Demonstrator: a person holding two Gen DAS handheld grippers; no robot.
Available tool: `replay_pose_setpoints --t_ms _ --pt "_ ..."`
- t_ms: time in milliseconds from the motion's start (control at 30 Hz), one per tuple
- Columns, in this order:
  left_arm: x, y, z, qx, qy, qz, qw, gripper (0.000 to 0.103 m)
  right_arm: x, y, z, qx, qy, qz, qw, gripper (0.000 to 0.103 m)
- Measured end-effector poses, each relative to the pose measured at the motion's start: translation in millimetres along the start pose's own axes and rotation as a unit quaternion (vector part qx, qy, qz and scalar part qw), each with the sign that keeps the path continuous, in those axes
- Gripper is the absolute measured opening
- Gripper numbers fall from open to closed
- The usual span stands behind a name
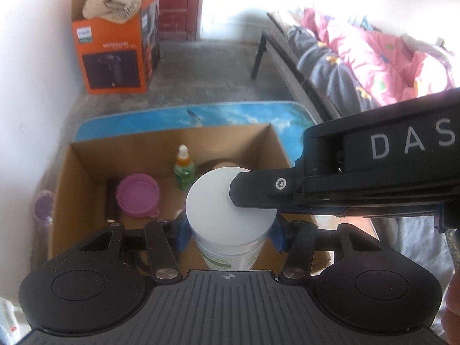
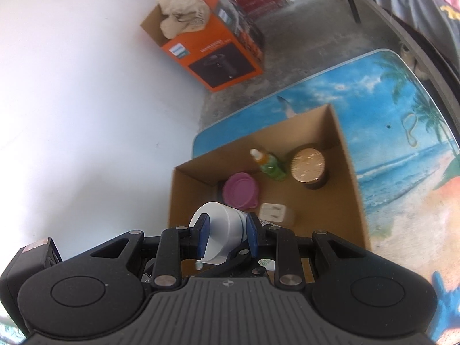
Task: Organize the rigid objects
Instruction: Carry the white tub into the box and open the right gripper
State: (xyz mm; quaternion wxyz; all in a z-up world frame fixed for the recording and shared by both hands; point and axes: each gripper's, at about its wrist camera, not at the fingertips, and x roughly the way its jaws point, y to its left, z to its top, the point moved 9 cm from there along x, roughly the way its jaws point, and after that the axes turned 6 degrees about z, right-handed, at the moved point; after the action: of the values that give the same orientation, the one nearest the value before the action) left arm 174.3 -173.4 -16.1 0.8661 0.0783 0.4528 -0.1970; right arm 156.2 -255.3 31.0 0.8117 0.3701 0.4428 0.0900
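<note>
White-lidded plastic jar (image 1: 230, 210), cylindrical with a green-printed label, is pinched from two sides at once: the left hand-held gripper (image 1: 228, 231) is closed on its body just under the lid, blue pads touching either side, while the right hand-held gripper (image 2: 227, 235) is clamped across the lid, one black finger (image 1: 258, 189) being seen lying over the lid's top in the left wrist view. The jar is held in the air above the near part of the open brown cardboard box (image 2: 348, 172), which stands on the beach-printed desk (image 2: 402, 149).

For the lowering to be done well, the jar should be kept upright and brought down onto bare cardboard near the front wall, clear of the pink round lid (image 2: 240, 189) and the small pale square container (image 2: 276, 214) close beneath it. Both grips are best released only once the base is judged to be resting flat. Further back, a green dropper bottle (image 2: 270, 165) and a gold-topped dark jar (image 2: 309, 165) are well apart from the drop zone.
</note>
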Motion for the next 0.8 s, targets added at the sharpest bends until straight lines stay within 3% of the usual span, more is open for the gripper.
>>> replay_pose_setpoints --t_ms 500,800 --pt "58 -27 -13 -0.017 0.057 0.003 0.9982 0.053 39 -60 10 0.006 0.051 -0.029 0.998 0.03" --pt "75 -34 -18 -0.021 0.066 0.01 0.9975 0.053 50 -72 11 -0.021 0.069 -0.048 0.996 0.03"
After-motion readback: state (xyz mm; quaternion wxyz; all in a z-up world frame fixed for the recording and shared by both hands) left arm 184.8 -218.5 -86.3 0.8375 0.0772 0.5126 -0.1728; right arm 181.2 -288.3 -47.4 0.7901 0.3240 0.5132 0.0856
